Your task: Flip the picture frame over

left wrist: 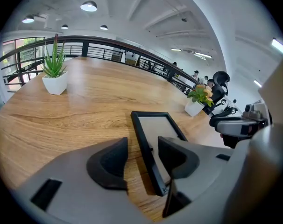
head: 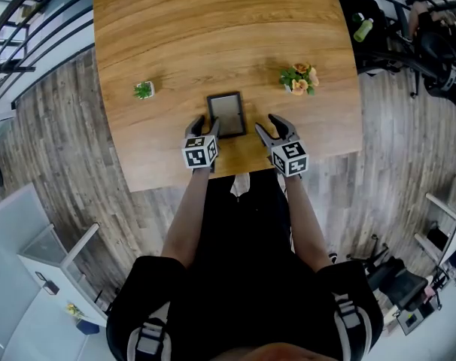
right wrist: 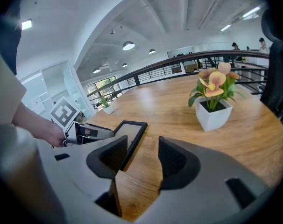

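Observation:
A small black picture frame point(head: 226, 113) with a pale grey panel lies flat on the wooden table point(head: 175, 36), near its front edge. My left gripper point(head: 204, 127) sits at the frame's near left corner. Its jaws point(left wrist: 144, 155) stand open astride the frame's left rail point(left wrist: 148, 148), and its pads are not pressing on the rail. My right gripper point(head: 267, 124) is open just right of the frame. Only bare wood shows between its jaws point(right wrist: 142, 157), with the frame point(right wrist: 128, 135) off to their left.
A small green plant in a white pot point(head: 144, 89) stands left of the frame and a flowering plant in a white pot point(head: 299, 79) to its right. The table's front edge point(head: 243, 173) runs just behind both grippers. A railing borders the far side.

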